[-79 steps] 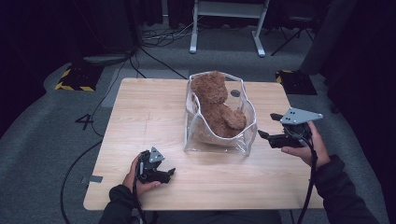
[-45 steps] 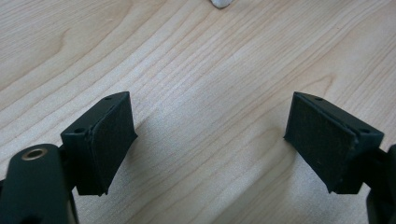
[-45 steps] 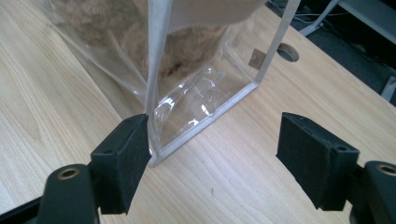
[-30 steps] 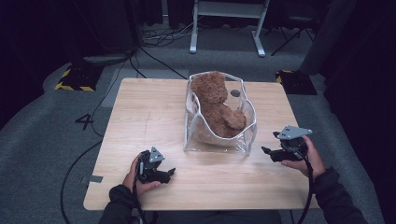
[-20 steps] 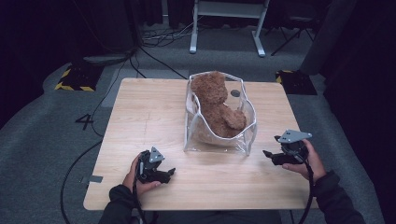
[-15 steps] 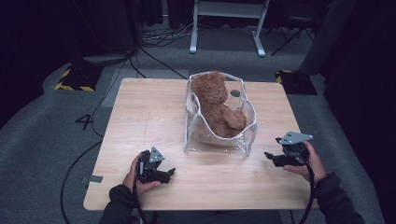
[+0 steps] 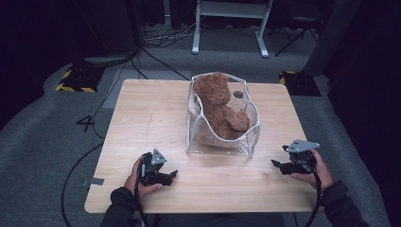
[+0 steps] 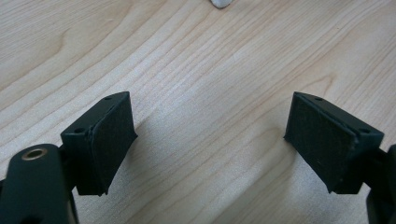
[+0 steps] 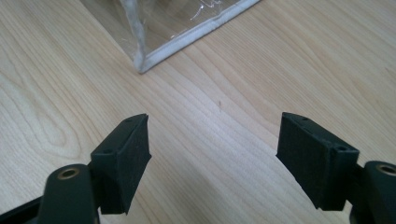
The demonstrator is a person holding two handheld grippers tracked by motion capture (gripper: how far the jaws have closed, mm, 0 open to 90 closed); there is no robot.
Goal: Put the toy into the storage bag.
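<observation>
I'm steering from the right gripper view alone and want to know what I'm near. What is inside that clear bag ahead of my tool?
Observer: A brown teddy bear sits in the clear bag, head toward the table's far edge.
Operator: Where is the other tool?
Observer: The left tool rests low on the wooden table near its front edge, left of the bag and apart from it.
Operator: Is it gripping anything?
Observer: No, its jaws stand open over bare wood.
</observation>
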